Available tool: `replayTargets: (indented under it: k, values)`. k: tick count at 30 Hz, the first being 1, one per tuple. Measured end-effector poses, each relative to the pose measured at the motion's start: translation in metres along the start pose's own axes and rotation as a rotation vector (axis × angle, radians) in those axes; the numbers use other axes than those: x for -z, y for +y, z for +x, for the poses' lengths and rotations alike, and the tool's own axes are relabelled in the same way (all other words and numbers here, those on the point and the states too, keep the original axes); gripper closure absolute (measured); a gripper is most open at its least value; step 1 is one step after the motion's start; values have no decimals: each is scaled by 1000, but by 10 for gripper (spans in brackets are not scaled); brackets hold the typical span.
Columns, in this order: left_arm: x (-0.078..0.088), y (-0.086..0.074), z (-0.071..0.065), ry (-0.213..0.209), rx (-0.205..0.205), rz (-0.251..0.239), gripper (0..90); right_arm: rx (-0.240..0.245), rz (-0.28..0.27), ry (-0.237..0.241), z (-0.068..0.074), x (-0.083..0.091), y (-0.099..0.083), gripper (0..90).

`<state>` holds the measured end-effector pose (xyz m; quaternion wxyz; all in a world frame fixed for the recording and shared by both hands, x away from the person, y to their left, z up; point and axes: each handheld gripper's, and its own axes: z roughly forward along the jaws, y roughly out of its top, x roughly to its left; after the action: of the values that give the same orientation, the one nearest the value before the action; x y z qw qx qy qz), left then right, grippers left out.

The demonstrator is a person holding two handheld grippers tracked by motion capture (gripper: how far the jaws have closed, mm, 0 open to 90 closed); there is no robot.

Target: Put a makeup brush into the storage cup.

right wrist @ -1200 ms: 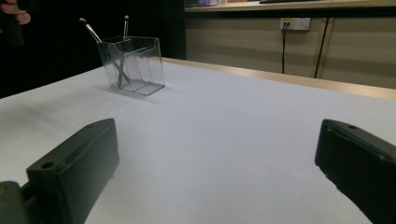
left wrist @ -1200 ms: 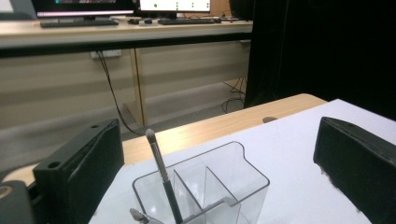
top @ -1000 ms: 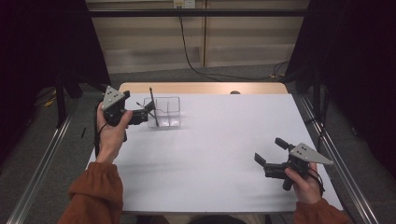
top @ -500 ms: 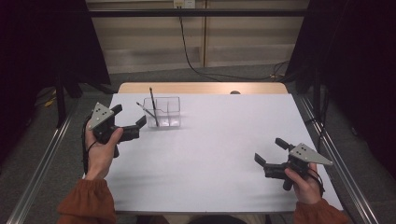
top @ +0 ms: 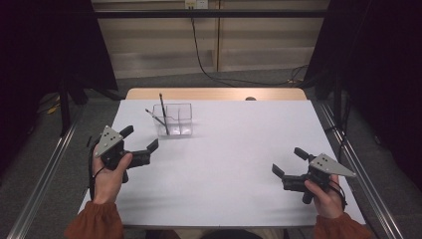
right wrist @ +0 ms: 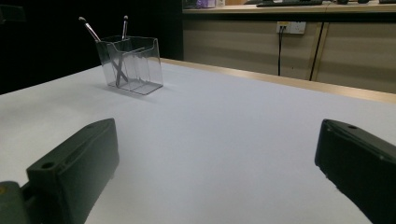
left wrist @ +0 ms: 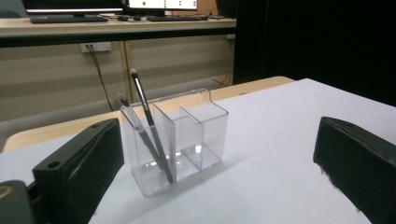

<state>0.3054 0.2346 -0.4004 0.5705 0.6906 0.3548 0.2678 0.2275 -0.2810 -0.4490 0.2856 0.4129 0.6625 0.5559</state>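
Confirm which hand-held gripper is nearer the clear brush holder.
Left. The left hand-held gripper sits open just in front and to the left of the clear brush holder, apart from it. The right hand-held gripper rests open far across the table, near its right front corner.

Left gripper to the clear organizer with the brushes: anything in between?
Nothing. In the high view, bare white table separates the left gripper from the clear organizer; the left gripper view shows the same bare stretch before its open jaws.

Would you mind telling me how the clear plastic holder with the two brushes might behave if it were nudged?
The holder looks thin-walled and light, so it would probably slide on the smooth table. Both brushes lean in one end compartment, rising above the rim, so a push up high might tip it that way.
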Motion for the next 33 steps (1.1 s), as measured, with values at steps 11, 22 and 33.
replayTargets:
  k: [11,22,33]
  values:
    - [22,-11,-9,6,4,0,17,12,2,3,4,2,1,0]
    - [36,-27,-21,7,1,23,17,6,7,-12,4,7,0,0]
    - [48,-40,-26,-4,16,29,20,4,13,-16,4,11,-3,0]
